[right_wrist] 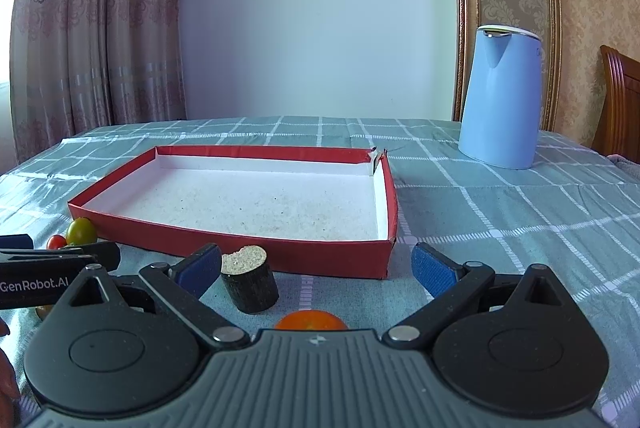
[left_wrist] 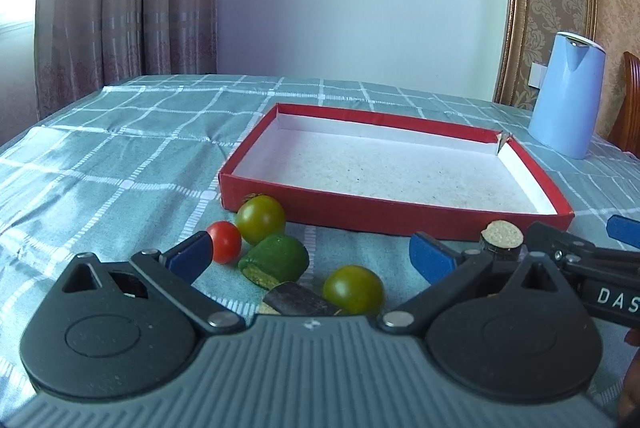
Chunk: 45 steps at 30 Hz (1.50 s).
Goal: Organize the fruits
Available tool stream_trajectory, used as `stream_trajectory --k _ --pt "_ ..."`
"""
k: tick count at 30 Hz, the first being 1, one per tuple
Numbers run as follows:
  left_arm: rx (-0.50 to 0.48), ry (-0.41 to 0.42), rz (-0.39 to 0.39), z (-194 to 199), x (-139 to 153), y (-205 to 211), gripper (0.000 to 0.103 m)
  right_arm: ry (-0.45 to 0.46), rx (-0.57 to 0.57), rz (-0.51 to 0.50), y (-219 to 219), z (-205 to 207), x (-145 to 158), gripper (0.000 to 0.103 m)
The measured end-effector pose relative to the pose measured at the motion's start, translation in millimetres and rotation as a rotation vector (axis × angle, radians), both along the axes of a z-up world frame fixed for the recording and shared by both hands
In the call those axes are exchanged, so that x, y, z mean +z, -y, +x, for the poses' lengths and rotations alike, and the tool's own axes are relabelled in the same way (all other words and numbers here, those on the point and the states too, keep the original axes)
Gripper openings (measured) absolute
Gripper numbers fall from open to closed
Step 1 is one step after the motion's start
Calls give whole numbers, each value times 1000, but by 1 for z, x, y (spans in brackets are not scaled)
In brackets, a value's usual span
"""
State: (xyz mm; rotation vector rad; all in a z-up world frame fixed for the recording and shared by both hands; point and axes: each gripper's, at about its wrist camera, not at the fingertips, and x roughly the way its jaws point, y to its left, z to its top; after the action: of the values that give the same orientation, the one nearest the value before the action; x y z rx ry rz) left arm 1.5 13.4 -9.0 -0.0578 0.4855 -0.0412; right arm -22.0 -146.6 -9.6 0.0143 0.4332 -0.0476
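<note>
The left gripper (left_wrist: pixel 310 258) stands with jaws wide over a cluster of fruit: a green tomato (left_wrist: pixel 353 289), a green cut piece (left_wrist: pixel 276 258), a red tomato (left_wrist: pixel 224 241) and another green tomato (left_wrist: pixel 260 219). The right gripper (right_wrist: pixel 316 268), equally wide, frames an orange fruit (right_wrist: pixel 311 321) and a dark cut piece (right_wrist: pixel 250 282). Beyond them lies the red box (right_wrist: pixel 192 232), and farther right a blue kettle (right_wrist: pixel 502 96).
</note>
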Motion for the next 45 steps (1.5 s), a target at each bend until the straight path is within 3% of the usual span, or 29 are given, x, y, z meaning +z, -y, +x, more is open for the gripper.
stream_trajectory --k 12,26,45 --pt "-19 36 10 -6 2 3 103 -4 1 5 2 1 -1 102" --pt "0 -26 8 3 -3 1 103 -12 2 6 1 2 -3 102" --pt "-9 -51 8 7 -6 -1 103 -23 1 11 2 4 -4 102"
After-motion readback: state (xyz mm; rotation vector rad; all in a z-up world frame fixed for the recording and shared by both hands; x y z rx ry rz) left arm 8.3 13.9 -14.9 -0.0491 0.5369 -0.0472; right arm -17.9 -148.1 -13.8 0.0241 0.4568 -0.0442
